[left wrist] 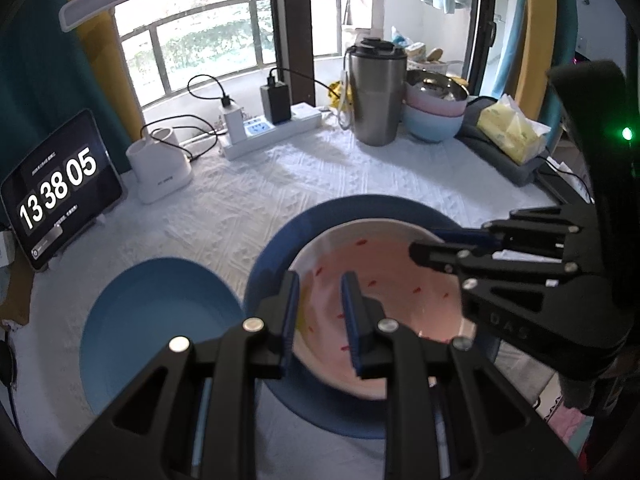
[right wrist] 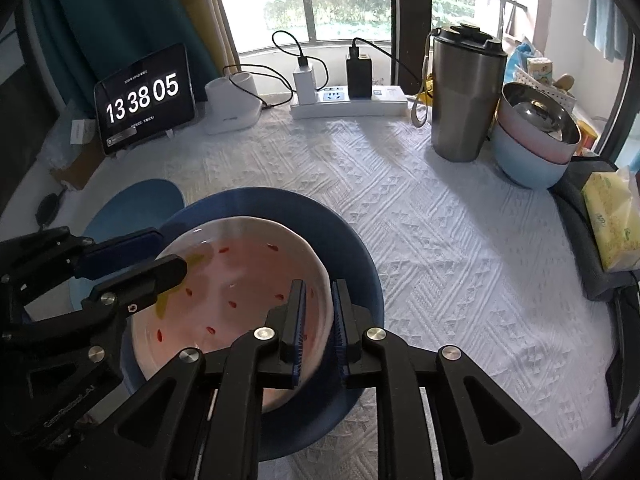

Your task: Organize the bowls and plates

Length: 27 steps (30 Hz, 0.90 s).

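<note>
A pink plate with red specks (left wrist: 400,280) (right wrist: 240,280) lies inside a larger dark blue plate (left wrist: 276,256) (right wrist: 344,240) on the white cloth. My left gripper (left wrist: 320,308) (right wrist: 160,256) is shut on the pink plate's left rim. My right gripper (right wrist: 318,312) (left wrist: 436,242) is shut on its right rim, which fills the narrow gap between the pads. A light blue plate (left wrist: 160,312) (right wrist: 140,200) lies flat just left of the dark blue one. At the back right stands a stack of bowls (left wrist: 432,120) (right wrist: 528,160): light blue at the bottom, pink above, steel on top.
A steel tumbler (left wrist: 376,96) (right wrist: 464,96) stands beside the bowls. A tablet clock (left wrist: 60,192) (right wrist: 144,96), a white holder (left wrist: 160,168) and a power strip with chargers (left wrist: 272,128) line the back. A tissue pack (left wrist: 512,132) (right wrist: 612,224) lies on a grey bag at the right edge.
</note>
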Each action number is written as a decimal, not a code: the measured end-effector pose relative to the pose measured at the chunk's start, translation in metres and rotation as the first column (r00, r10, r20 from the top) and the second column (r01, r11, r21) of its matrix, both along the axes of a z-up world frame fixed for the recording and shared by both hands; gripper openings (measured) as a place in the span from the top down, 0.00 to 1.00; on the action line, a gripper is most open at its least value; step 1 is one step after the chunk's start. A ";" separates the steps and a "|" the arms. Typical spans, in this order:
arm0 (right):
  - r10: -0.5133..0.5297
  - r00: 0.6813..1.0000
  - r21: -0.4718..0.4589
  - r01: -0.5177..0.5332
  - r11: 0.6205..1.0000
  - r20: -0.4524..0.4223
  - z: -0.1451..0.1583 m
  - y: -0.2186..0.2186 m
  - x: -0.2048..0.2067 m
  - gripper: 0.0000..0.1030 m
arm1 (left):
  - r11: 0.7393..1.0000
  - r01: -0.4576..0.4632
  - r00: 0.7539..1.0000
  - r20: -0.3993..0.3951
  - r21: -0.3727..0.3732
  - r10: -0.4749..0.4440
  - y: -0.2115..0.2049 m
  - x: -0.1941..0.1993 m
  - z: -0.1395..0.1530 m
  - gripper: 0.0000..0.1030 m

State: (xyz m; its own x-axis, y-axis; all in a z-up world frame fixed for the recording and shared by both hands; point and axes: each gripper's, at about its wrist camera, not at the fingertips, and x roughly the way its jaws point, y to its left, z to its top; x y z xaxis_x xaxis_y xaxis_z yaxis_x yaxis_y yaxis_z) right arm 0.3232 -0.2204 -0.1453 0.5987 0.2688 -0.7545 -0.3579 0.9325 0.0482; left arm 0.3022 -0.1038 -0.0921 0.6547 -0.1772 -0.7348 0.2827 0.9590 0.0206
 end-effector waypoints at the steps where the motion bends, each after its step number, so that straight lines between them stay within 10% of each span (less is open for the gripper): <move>1: 0.001 1.000 0.002 -0.001 1.000 -0.001 0.000 0.000 0.000 0.85 | 1.000 0.000 1.000 0.001 0.000 0.000 0.000 0.000 0.000 0.78; 27: -0.011 0.999 0.018 0.010 1.000 0.036 0.023 -0.003 -0.017 0.73 | 0.997 -0.056 0.998 0.038 -0.046 0.058 0.014 -0.015 0.022 0.74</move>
